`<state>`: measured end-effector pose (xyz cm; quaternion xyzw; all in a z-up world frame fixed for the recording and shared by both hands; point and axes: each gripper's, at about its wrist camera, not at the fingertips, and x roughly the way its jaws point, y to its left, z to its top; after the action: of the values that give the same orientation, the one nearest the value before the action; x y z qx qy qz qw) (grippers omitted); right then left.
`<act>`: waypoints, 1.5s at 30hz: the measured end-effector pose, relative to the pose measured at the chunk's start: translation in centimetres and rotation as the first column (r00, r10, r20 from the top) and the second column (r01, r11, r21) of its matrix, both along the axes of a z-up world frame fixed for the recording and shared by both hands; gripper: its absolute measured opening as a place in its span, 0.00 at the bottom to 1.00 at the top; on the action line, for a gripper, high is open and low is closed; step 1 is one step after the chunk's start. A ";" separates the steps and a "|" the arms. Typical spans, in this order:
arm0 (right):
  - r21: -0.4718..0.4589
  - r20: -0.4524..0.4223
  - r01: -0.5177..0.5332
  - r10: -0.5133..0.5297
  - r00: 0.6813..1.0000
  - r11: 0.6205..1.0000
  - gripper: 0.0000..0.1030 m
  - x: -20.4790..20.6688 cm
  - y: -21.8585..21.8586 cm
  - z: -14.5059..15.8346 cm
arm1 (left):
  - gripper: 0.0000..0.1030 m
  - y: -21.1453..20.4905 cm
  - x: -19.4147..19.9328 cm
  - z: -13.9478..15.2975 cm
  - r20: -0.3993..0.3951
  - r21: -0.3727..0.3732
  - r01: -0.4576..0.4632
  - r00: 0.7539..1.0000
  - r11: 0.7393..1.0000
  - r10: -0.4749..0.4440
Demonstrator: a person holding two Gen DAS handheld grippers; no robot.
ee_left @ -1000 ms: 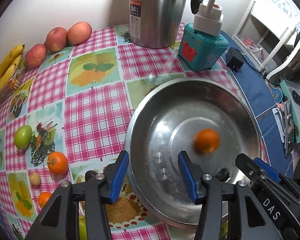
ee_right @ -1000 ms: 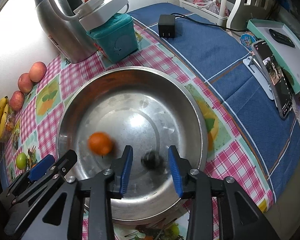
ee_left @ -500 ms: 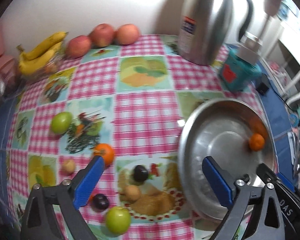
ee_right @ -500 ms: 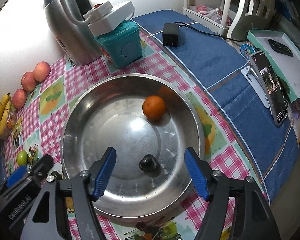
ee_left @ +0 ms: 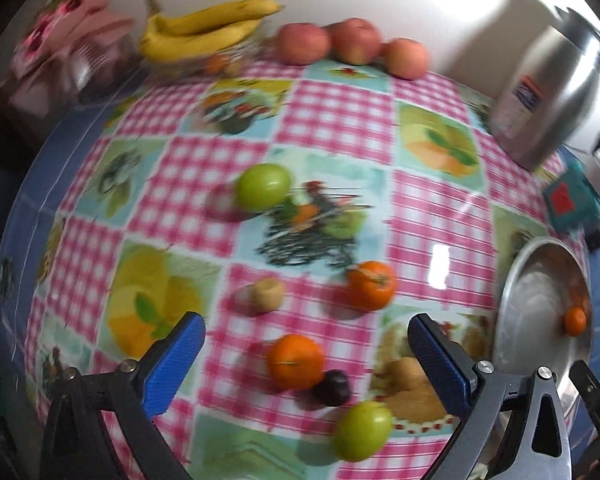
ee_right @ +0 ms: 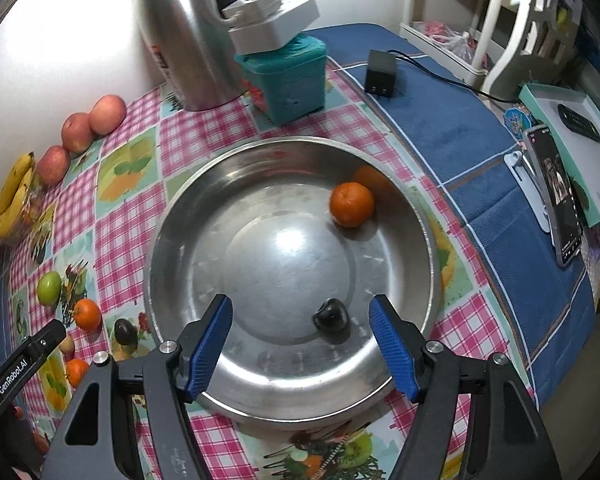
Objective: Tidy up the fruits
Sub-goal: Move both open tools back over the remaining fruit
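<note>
A steel bowl [ee_right: 188, 216] holds an orange [ee_right: 351, 204] at its far right wall and a dark plum [ee_right: 331, 315] near its front. My right gripper [ee_right: 301, 346] is open and empty above the bowl's near rim. My left gripper [ee_left: 306, 360] is open and empty over the checked tablecloth, above an orange [ee_left: 296, 361] and a dark plum [ee_left: 332, 387]. Around it lie another orange [ee_left: 371, 285], a green apple [ee_left: 362, 430], a second green apple [ee_left: 263, 187] and a small tan fruit [ee_left: 265, 292]. The bowl [ee_left: 512, 320] shows at the right edge of the left view.
Bananas [ee_left: 210, 32] and three red apples [ee_left: 350, 46] lie along the back wall. A steel thermos [ee_right: 184, 32] and a teal box [ee_right: 288, 76] stand behind the bowl. A charger [ee_right: 381, 74], a phone [ee_right: 556, 196] and a white tray [ee_right: 580, 148] are on the blue cloth at right.
My left gripper has swung left from over the bowl to the loose fruit and opened wide. My right gripper opened and let the plum go. The orange rolled to the bowl's far right wall.
</note>
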<state>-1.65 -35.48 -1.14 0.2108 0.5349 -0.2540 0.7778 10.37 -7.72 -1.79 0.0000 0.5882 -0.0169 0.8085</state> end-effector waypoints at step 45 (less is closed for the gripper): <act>-0.047 0.024 -0.264 0.266 0.964 0.963 0.91 3.4 9.5 0.4 | 1.00 6.9 -1.7 1.5 0.086 -0.036 -0.099 0.991 0.994 0.102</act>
<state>1.78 -26.01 -0.76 0.1242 0.5407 -0.1560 0.8172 8.69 -0.77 -0.29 -0.0420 0.5509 0.0146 0.8334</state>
